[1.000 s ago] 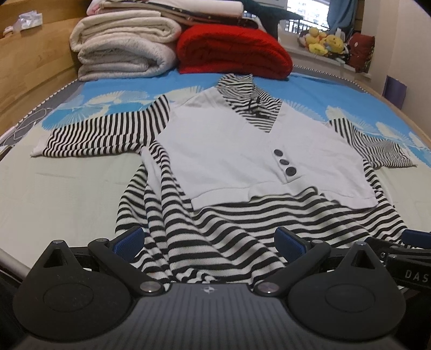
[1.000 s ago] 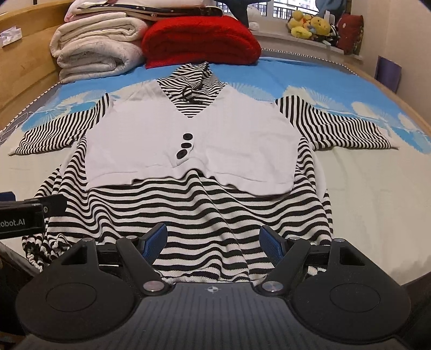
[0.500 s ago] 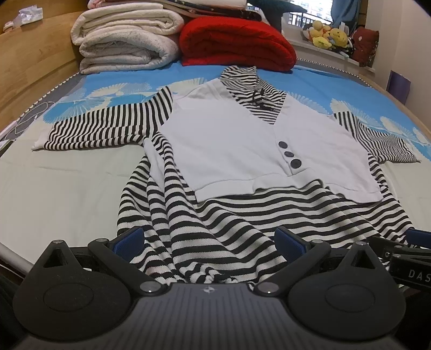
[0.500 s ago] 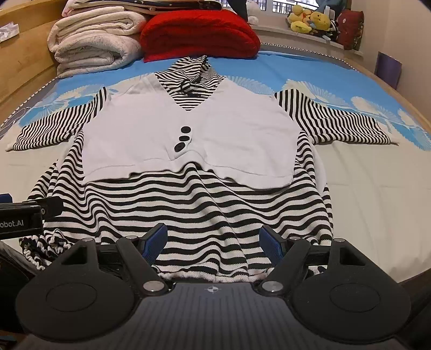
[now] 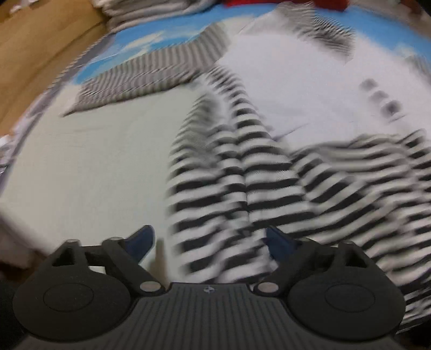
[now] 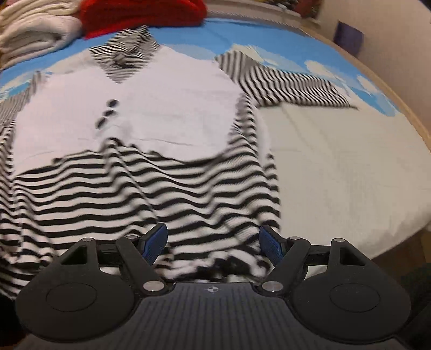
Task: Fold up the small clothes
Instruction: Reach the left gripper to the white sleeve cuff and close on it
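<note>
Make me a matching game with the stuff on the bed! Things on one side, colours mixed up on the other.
Things:
1. folded blanket at the far end
2. buttons on the dress
3. finger pads of the right gripper
4. vest panel on the dress

Colours:
A. blue
B. pale grey-white
C. red
D. black

Pairs: 1-C, 2-D, 3-A, 4-B

One striped garment, three dark buttons, two sleeves, one red blanket
</note>
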### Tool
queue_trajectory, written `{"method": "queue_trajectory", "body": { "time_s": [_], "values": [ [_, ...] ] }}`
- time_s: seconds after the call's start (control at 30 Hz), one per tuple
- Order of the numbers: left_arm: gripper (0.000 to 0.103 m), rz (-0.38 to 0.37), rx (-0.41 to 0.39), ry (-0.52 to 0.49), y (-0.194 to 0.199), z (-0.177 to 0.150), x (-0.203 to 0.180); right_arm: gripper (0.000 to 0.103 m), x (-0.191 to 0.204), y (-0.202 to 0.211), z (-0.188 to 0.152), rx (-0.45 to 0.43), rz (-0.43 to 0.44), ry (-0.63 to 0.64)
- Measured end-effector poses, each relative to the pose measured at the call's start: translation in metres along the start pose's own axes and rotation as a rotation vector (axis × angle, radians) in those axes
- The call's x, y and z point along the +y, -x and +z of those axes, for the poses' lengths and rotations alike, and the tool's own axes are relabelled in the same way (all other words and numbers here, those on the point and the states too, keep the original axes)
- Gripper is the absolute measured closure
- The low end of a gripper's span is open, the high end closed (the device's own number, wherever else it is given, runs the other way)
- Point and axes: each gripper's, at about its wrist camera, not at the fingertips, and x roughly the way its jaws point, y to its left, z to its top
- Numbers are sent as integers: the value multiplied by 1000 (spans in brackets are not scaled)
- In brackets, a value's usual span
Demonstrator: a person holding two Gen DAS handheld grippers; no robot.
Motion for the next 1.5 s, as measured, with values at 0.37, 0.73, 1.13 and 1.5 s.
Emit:
{"method": "queue_trajectory", "body": {
  "time_s": [0.37, 0.73, 1.13, 1.5],
  "values": [
    [18, -42, -17, 16, 17, -1, 8, 40, -29, -14, -1, 75, -48, -99],
    [28, -162, -240, 157, 70, 29, 31, 51, -30, 11, 7, -44, 17, -146],
    [32, -156, -664, 172, 95, 182, 67, 32, -26, 90, 97, -511, 237, -130],
    [68, -111, -426, 329, -50, 227, 134, 32, 41, 57, 214, -596, 385, 96]
  ]
}}
